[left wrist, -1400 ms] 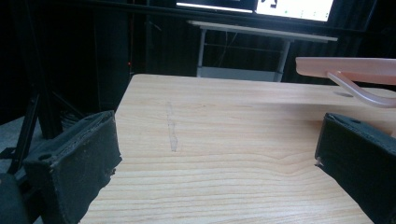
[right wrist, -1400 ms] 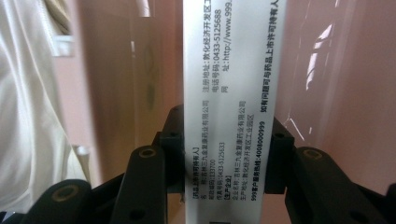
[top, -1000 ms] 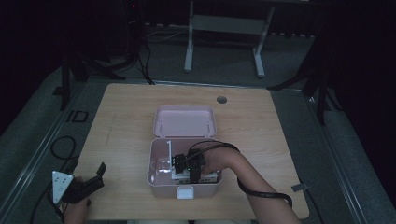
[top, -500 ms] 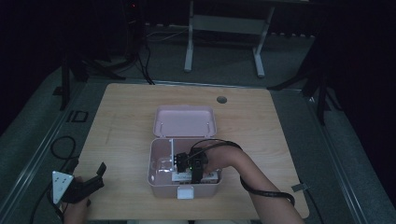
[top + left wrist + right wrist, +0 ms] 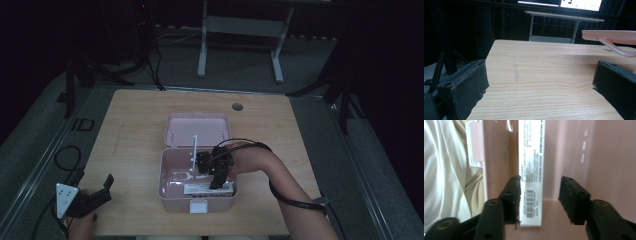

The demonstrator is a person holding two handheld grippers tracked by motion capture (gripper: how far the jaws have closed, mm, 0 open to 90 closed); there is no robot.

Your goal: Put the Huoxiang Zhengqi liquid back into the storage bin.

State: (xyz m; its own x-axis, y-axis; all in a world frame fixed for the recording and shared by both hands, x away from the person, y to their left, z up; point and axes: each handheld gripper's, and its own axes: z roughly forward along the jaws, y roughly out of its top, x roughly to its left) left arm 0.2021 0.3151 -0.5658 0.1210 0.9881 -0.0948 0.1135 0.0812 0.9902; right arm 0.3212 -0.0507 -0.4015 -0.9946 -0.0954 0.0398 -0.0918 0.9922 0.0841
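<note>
High view: a light wooden table [image 5: 135,125] with a round hole [image 5: 237,106] near its far edge stands in a dark room; behind it is a grey metal stand [image 5: 240,35], and black cables [image 5: 62,160] lie on the floor to my left. At the table's middle sits a pink box [image 5: 170,187], its lid [image 5: 197,129] folded back flat, a white latch [image 5: 198,206] on its near wall. My right gripper [image 5: 216,183] reaches down into the box. Right gripper view: its jaws stand apart on either side of a white printed carton [image 5: 531,170] lying against the box's near wall, closed on nothing. My left gripper [image 5: 95,192] rests at the table's near left corner, jaws wide and empty over bare wood.
</note>
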